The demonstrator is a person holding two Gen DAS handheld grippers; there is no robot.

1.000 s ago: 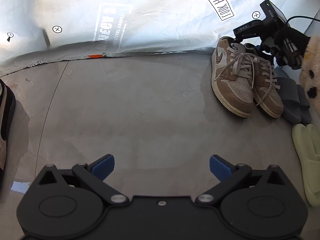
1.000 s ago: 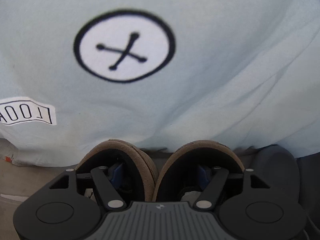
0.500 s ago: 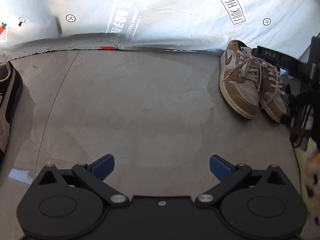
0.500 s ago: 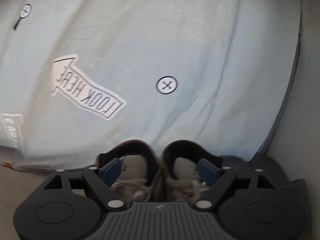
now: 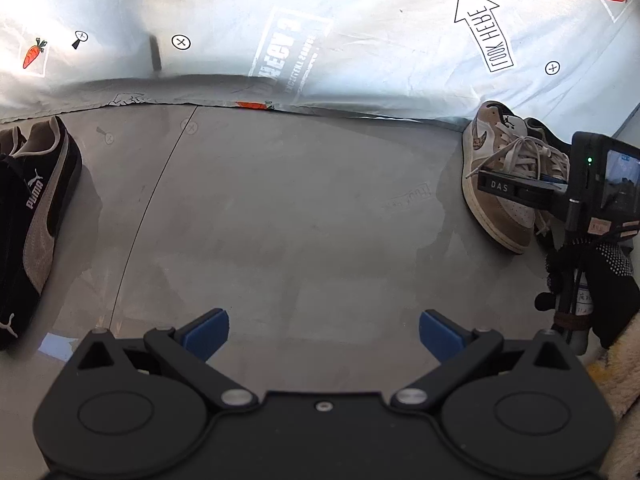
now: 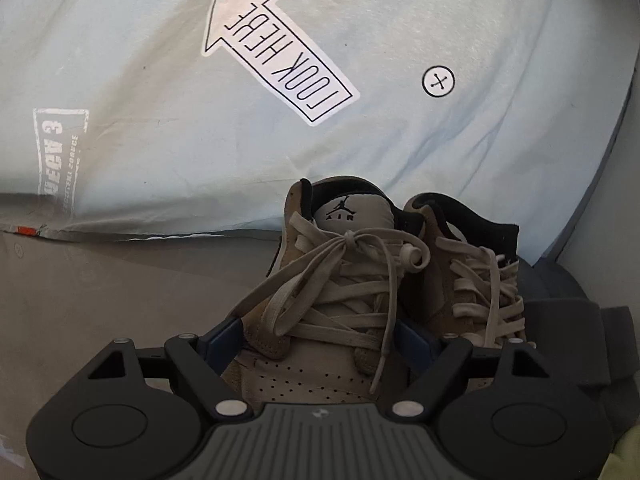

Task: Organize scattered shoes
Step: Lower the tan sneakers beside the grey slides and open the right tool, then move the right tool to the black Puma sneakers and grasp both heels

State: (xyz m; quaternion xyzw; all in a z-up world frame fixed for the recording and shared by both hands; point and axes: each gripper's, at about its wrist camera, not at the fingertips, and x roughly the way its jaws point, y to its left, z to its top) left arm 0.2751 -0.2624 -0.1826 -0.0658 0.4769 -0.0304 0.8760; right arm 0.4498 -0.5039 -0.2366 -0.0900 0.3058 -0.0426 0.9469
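A pair of tan and white Jordan sneakers stands side by side at the right against the pale blue sheet. In the right wrist view the left sneaker lies between the open fingers of my right gripper, its partner beside it on the right; the pads flank the forefoot without a clear squeeze. My left gripper is open and empty over bare grey floor. A black and grey Puma shoe lies at the far left. The right gripper's body shows over the sneakers.
A pale blue printed sheet hangs along the back edge of the grey floor. Dark grey slippers lie right of the sneakers. A fluffy cream item sits at the far right.
My right gripper has pulled back from the sneakers' heel openings toward their toes, so the laces and tongues now show. The left view has swung left, bringing the Puma shoe further in.
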